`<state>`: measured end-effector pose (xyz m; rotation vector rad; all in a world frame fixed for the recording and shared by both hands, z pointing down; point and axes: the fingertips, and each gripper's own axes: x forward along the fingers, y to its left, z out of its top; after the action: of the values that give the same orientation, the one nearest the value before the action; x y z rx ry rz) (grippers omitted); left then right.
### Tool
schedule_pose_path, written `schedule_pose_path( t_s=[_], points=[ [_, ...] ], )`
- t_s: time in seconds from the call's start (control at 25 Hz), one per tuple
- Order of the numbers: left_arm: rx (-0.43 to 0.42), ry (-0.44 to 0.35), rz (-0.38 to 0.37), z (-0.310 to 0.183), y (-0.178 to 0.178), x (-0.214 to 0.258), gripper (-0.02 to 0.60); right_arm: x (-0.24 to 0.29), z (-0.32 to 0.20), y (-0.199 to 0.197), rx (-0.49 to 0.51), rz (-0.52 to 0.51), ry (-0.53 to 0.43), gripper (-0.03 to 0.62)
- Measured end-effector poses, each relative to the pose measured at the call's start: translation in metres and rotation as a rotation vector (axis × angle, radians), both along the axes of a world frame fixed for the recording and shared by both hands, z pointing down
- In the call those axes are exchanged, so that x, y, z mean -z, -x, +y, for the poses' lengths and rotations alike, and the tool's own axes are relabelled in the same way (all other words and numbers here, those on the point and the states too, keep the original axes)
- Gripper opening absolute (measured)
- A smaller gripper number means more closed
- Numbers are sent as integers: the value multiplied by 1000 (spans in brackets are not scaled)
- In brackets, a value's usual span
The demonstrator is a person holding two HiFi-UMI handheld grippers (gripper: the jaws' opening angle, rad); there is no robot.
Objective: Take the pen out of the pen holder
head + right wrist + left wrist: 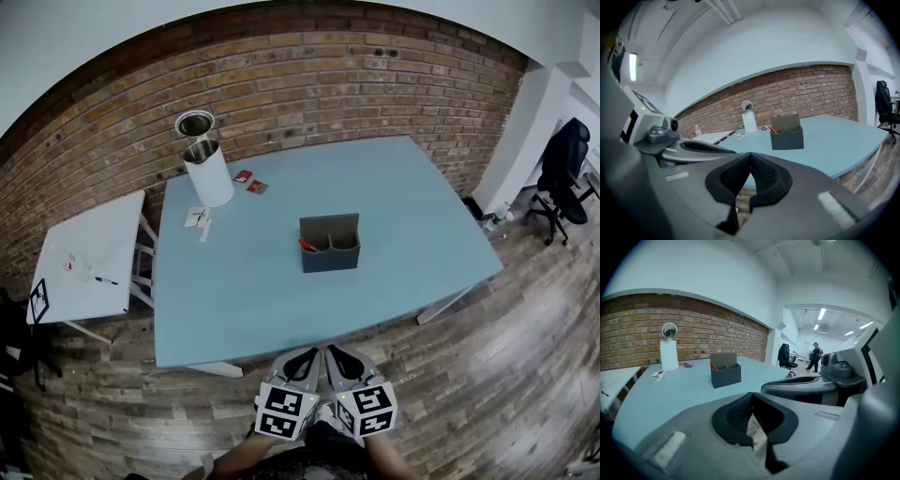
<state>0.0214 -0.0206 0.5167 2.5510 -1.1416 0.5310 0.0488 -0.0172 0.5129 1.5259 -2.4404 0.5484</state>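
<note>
**A:** What colour is the surface (281,309)?
**B:** Pale blue. The pen holder (330,257) is dark grey, and the pen (307,245) is red.
**A:** And the brick wall (309,84)?
**B:** Red-brown, lined with pale mortar.
**A:** The tools?
**B:** The left tool (302,360) and right tool (344,360) are both grey with black pads. Their cubes carry black-and-white square markers.

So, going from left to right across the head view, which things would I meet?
White side table → white cylinder → red cards → pen holder → black office chair.
</note>
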Motion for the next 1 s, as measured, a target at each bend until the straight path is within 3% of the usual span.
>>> schedule_pose_path(
  t_s=[0.52,1.0],
  points=[
    [72,-16,-36,-44,-19,8,2,6,-45,-18,72,-47,-10,3],
    [124,-25,-19,-62,-16,13,2,11,-63,-22,109,-8,-29,3]
  ],
)
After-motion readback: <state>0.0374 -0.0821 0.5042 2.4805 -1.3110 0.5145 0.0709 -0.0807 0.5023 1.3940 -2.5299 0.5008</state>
